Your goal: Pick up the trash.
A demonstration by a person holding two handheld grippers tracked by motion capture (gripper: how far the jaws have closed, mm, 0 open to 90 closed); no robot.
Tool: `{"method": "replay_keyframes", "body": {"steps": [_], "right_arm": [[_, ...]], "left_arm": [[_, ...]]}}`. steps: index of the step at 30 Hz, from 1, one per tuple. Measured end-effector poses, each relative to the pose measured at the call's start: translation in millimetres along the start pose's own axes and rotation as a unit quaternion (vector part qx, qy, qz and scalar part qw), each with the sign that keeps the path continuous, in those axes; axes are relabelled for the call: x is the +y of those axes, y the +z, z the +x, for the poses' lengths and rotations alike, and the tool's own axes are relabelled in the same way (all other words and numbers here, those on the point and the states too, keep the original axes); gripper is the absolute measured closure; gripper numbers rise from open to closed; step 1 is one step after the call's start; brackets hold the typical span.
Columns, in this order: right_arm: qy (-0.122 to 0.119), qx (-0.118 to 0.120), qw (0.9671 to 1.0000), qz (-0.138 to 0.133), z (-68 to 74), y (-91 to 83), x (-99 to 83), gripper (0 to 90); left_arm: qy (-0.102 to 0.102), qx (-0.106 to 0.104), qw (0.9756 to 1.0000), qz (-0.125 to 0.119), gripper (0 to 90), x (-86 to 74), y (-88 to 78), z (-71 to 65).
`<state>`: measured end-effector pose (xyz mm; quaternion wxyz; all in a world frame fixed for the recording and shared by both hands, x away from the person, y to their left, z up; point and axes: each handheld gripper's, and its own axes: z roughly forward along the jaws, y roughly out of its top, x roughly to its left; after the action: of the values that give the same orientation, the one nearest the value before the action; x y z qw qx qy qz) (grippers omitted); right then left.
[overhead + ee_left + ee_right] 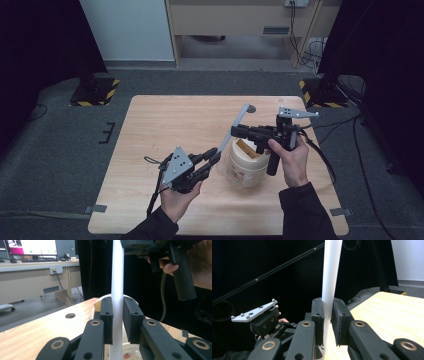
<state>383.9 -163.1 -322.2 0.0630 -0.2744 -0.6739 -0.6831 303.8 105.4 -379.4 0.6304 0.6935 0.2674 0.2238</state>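
A long flat white stick (239,119) slants up over the wooden table (165,120), above a white tub (245,167) with something tan inside. My left gripper (216,155) is shut on the stick's lower part; in the left gripper view both pads of that gripper (117,300) press the stick (117,270), with the tub's rim (96,304) just behind. My right gripper (235,131) points left and is shut on the stick higher up. In the right gripper view its pads (327,301) clamp the stick (332,265), and the left gripper (262,317) shows lower left.
A small round hole (70,315) lies in the tabletop beyond the tub. Black stands with yellow-striped bases stand on the floor at back left (95,90) and back right (320,92). Cables trail on the floor at right (350,125).
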Motion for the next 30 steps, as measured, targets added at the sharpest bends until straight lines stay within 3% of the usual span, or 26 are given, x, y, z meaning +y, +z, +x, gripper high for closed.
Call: {"method": "replay_keyframes", "body": {"steps": [8, 12, 16, 20, 21, 23, 25, 27, 30], "right_arm": [[-0.019, -0.013, 0.9997, -0.010, 0.8, -0.7, 1.1, 80.7], [-0.026, -0.023, 0.9992, -0.021, 0.8, -5.1, 4.1, 80.6], [-0.036, -0.038, 0.9981, -0.034, 1.5, -11.3, 6.8, 80.6], [-0.040, -0.050, 0.9963, -0.058, 0.9, -19.9, 10.1, 80.6], [-0.041, -0.052, 0.9957, -0.064, 0.2, -21.7, 10.5, 80.5], [-0.041, -0.059, 0.9943, -0.078, -1.1, -27.6, 11.4, 80.5], [-0.043, -0.065, 0.9926, -0.093, -1.9, -33.4, 12.3, 80.5], [-0.046, -0.071, 0.9906, -0.108, -2.2, -39.3, 13.5, 80.6], [-0.050, -0.076, 0.9875, -0.129, -0.5, -48.8, 17.5, 80.5]], "left_arm": [[-0.017, 0.007, 0.9997, 0.014, 69.2, -6.9, -5.9, 8.9], [-0.035, 0.024, 0.9986, 0.031, 61.9, -13.2, -15.1, 21.8], [-0.048, 0.048, 0.9959, 0.059, 56.4, -29.0, -28.0, 38.3], [-0.054, 0.071, 0.9909, 0.101, 51.3, -56.4, -44.5, 57.8], [-0.056, 0.081, 0.9877, 0.122, 49.7, -68.1, -50.6, 65.4], [-0.067, 0.087, 0.9837, 0.143, 45.5, -78.4, -55.0, 73.7], [-0.078, 0.090, 0.9810, 0.153, 41.0, -89.6, -58.9, 84.2], [-0.091, 0.104, 0.9755, 0.171, 37.2, -96.6, -58.6, 91.7], [-0.085, 0.116, 0.9681, 0.205, 30.5, -104.5, -53.4, 98.0]]}}
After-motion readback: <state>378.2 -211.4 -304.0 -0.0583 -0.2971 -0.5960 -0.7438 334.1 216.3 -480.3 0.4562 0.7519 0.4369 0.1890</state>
